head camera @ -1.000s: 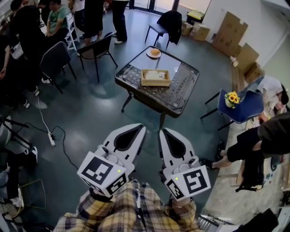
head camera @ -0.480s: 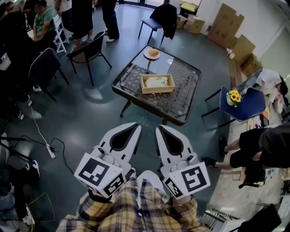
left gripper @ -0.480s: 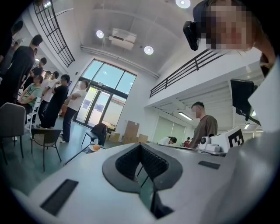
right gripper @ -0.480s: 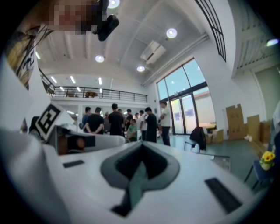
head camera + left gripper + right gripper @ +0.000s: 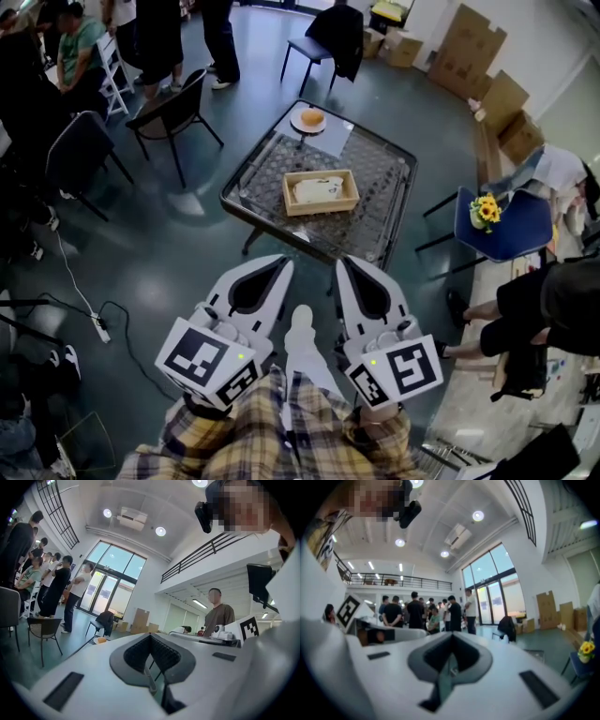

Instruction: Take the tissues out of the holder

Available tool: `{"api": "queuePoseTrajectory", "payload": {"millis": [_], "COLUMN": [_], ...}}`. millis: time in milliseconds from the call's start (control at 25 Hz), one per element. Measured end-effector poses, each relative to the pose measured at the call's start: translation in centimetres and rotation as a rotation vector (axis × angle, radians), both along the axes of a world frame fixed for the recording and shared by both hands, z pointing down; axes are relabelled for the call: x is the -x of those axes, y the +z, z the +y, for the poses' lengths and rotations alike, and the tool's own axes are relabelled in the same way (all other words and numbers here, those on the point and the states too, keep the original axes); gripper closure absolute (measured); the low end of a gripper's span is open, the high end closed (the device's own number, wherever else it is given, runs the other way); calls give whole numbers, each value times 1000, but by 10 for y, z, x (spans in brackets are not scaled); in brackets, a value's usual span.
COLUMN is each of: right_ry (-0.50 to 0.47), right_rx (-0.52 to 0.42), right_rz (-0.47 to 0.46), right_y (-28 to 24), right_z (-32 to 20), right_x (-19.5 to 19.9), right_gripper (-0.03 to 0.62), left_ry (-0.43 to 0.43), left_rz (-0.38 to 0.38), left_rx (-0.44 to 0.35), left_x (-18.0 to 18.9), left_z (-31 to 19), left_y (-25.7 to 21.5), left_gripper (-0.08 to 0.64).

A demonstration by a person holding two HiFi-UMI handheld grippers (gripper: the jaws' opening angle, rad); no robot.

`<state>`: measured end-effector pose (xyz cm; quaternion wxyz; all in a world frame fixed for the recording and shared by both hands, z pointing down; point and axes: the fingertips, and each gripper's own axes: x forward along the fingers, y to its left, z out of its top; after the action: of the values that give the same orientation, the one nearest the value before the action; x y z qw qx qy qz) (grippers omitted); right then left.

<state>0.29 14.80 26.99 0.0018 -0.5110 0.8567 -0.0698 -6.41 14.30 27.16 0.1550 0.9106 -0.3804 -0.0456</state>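
Observation:
A wooden tissue holder point(image 5: 322, 192) lies on a dark glass-topped table point(image 5: 375, 220) ahead of me, with white tissues point(image 5: 315, 190) inside it. Both grippers are held low near my body, well short of the table. The left gripper point(image 5: 284, 264) points toward the table with its jaws together and nothing between them. The right gripper point(image 5: 346, 264) is beside it, also shut and empty. In the left gripper view the dark pads point(image 5: 161, 652) meet at the middle; the right gripper view shows its pads point(image 5: 440, 654) closed too.
A plate with an orange item point(image 5: 310, 119) sits at the table's far corner. Black chairs point(image 5: 173, 108) and standing people are at the left. At the right a blue chair point(image 5: 511, 225) holds sunflowers point(image 5: 484, 207). Cardboard boxes point(image 5: 473, 56) are far right. A cable and power strip point(image 5: 97, 327) lie on the floor.
The table and holder have come a little nearer and lower in the head view. A white shoe has appeared between the grippers. Both grippers stay shut.

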Motion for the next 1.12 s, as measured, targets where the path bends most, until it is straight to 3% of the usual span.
{"api": "queuePoseTrajectory", "payload": {"millis": [360,600,1120], "right_ry": [-26,-66,-78], "right_rx": [-23,-24,26], "right_rz": [-13,-23,-43], "right_y": [-17,-22,-9], "right_z": [-102,-139,-201], "right_x": [-53,-84,-98], "right_gripper": [583,583,583], "left_ry": [-33,-84,-118], "left_rz": [-11,-24,-48], "left_rx": [-44,-40,1], "left_x": [-49,-75,-81], "left_z": [-98,-132,-197], "left_y": [-19,-22,-13], "left_gripper": [546,546,546]}}
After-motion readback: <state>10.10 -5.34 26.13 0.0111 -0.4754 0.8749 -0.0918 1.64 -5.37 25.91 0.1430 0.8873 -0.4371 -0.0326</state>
